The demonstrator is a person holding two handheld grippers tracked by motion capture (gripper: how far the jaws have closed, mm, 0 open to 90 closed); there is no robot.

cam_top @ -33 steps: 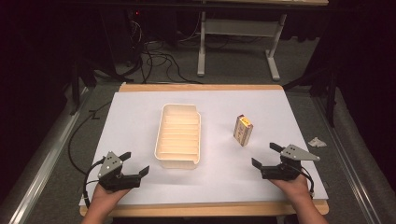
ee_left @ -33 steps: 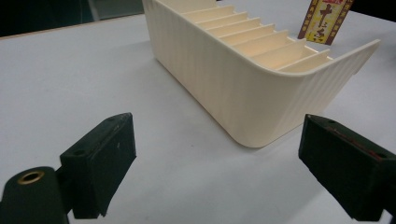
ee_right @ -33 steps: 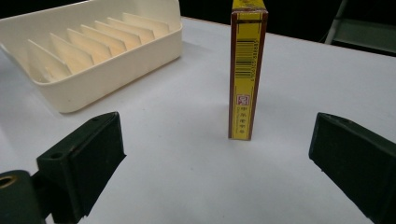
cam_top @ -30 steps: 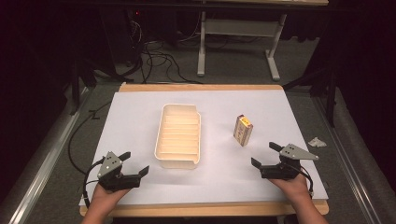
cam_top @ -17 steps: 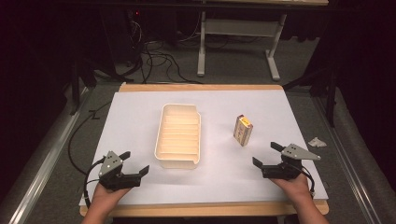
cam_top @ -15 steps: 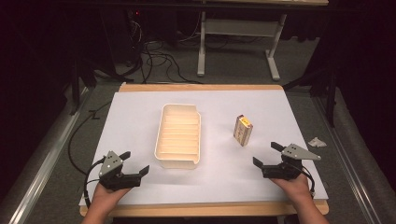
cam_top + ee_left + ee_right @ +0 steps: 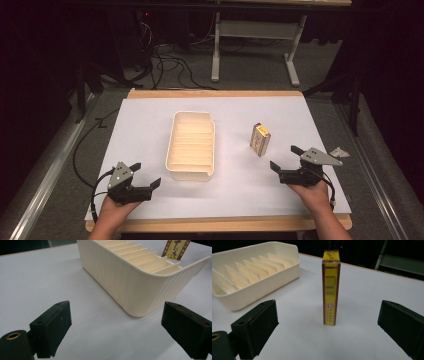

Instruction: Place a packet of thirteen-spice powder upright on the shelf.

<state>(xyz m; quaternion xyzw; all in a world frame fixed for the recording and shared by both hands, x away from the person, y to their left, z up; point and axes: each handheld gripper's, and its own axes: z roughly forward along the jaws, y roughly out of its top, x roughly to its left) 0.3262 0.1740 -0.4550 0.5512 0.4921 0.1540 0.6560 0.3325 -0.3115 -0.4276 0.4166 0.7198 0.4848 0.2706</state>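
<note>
A cream ribbed tray with several divider slots stands at the middle of the white table sheet. To its right a small yellow and brown box stands upright on its end. My left gripper rests near the front left, open and empty, facing the tray's near corner. My right gripper sits at the front right, open and empty, with the box a short way ahead between its wide jaws. The tray lies to the box's left in the right gripper view.
A small crumpled scrap lies off the sheet's right edge. A cable trails from the left gripper over the table's left side. Beyond the table's far edge are a desk frame and floor cables.
</note>
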